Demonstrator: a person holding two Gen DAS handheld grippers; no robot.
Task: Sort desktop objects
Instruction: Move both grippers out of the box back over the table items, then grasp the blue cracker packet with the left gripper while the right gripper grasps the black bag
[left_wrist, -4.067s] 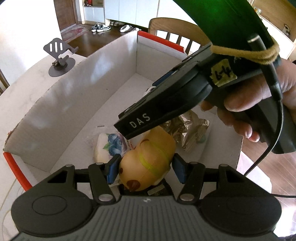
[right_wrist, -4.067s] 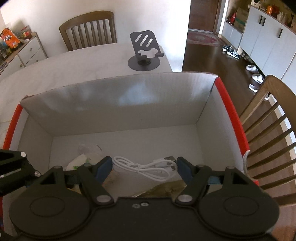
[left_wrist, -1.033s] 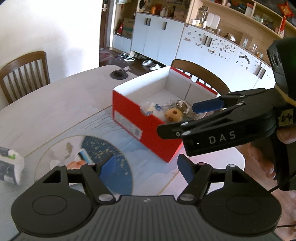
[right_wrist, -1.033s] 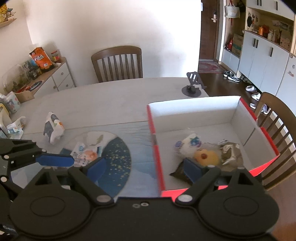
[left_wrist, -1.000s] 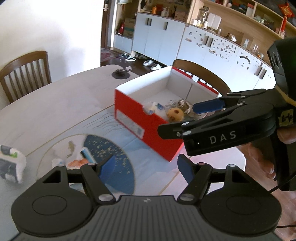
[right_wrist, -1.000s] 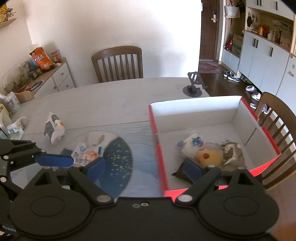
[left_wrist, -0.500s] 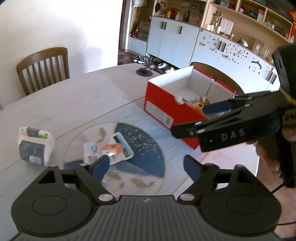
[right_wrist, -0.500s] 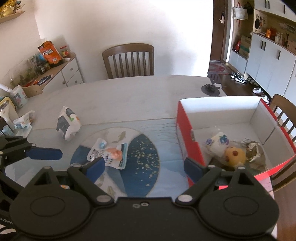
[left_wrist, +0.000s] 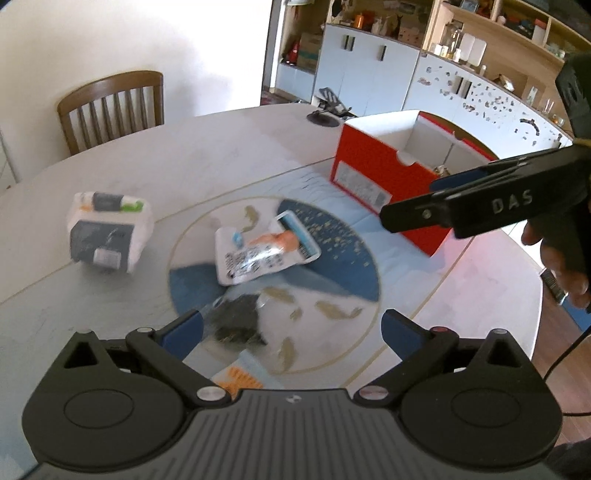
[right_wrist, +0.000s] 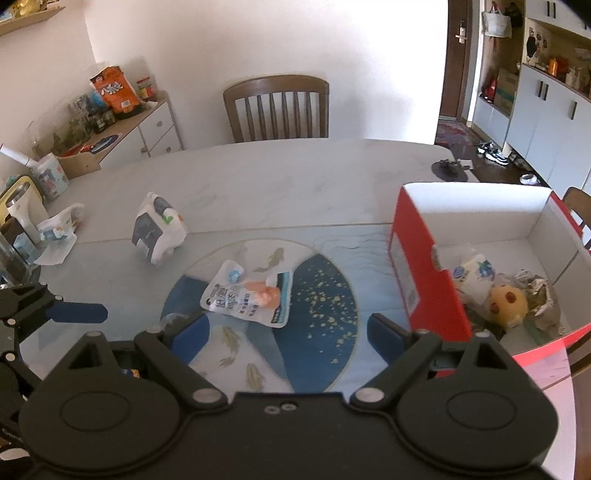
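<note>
While both tongs, left tongs (left_wrist: 291, 326) and right tongs (right_wrist: 288, 332), stand wide and empty, the flat snack pouch (right_wrist: 249, 295) lying on the surface (right_wrist: 280, 173) looks light, crinkly and slippery, best pinched at an edge.

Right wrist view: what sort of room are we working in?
Most likely a home dining room: a large dining table with a wooden chair behind it, white cabinets, and shoes on the floor by them.
</note>
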